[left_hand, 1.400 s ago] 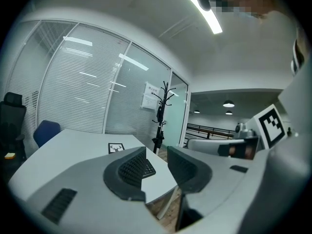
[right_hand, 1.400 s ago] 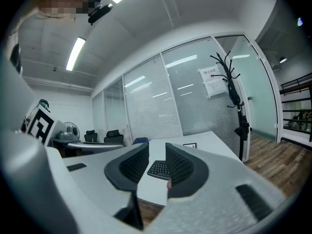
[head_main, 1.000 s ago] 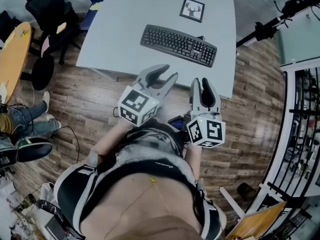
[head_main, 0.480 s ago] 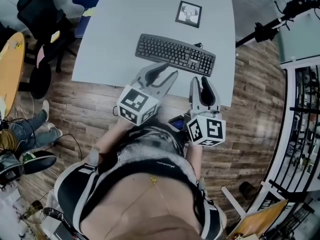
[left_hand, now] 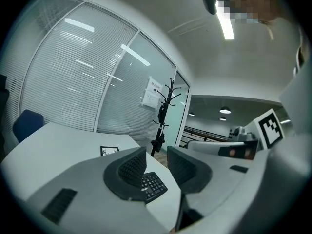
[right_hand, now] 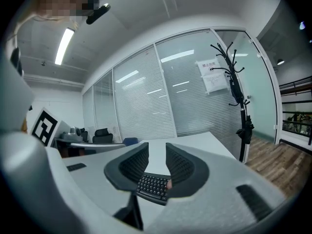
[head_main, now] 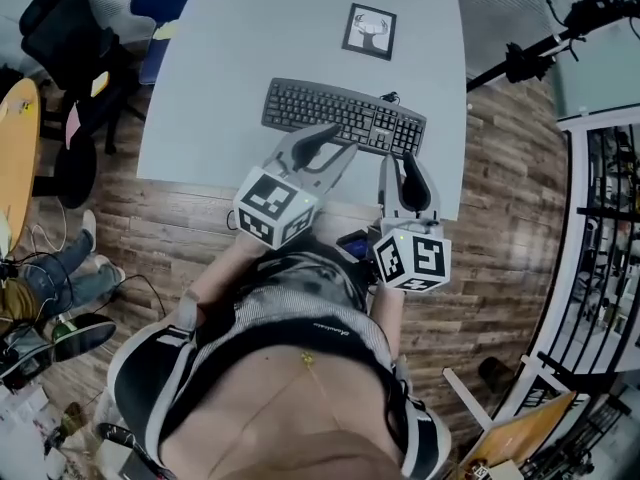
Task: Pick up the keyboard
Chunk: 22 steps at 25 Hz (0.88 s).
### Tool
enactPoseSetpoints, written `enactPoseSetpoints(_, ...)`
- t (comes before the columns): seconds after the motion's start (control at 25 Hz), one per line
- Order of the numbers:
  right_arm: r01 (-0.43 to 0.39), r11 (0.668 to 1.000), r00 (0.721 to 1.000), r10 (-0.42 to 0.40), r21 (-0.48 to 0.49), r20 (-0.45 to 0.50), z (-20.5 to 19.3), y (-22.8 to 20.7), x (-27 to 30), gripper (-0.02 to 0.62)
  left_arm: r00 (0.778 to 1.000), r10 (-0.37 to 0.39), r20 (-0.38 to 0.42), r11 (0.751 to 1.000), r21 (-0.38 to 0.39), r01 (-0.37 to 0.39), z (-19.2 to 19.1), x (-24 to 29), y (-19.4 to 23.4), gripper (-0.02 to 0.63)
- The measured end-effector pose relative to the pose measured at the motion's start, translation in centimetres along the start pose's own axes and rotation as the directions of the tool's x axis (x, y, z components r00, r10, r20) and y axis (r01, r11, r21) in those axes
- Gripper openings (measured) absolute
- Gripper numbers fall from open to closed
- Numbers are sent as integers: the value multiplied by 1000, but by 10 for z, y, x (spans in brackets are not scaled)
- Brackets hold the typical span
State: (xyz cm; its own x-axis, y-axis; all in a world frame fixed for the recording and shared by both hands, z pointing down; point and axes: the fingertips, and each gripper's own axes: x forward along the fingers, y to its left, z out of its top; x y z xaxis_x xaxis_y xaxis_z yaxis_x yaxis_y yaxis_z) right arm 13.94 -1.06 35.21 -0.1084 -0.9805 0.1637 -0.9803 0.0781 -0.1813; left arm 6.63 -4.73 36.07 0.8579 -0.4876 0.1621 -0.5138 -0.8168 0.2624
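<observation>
A black keyboard [head_main: 345,116] lies on the pale grey table [head_main: 250,48], close to its near edge, with its cable at the back. My left gripper [head_main: 332,140] hovers at the keyboard's front edge near its middle, jaws a little apart with nothing between them. My right gripper [head_main: 410,163] hangs just before the keyboard's right end, jaws narrowly apart and empty. The left gripper view shows the keyboard [left_hand: 155,185] low behind the jaws. In the right gripper view the keyboard [right_hand: 152,186] lies below the gap.
A framed deer picture [head_main: 368,30] lies on the table behind the keyboard. Dark office chairs [head_main: 70,28] and an orange round table [head_main: 15,138] stand at left, a black stand [head_main: 530,58] at right. A coat rack [left_hand: 163,116] stands beyond the table by glass walls.
In the head view the table and keyboard have drawn nearer. Both grippers now reach over the table's near edge up to the keyboard. Their jaws look the same.
</observation>
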Motion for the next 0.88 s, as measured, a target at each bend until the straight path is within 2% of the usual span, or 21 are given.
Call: enactPoseSetpoints(0.88, 23, 999, 1000, -23, -30, -16, -1, 8, 71, 112, 999, -24, 26, 1000, 1, 24, 20, 14, 68, 112)
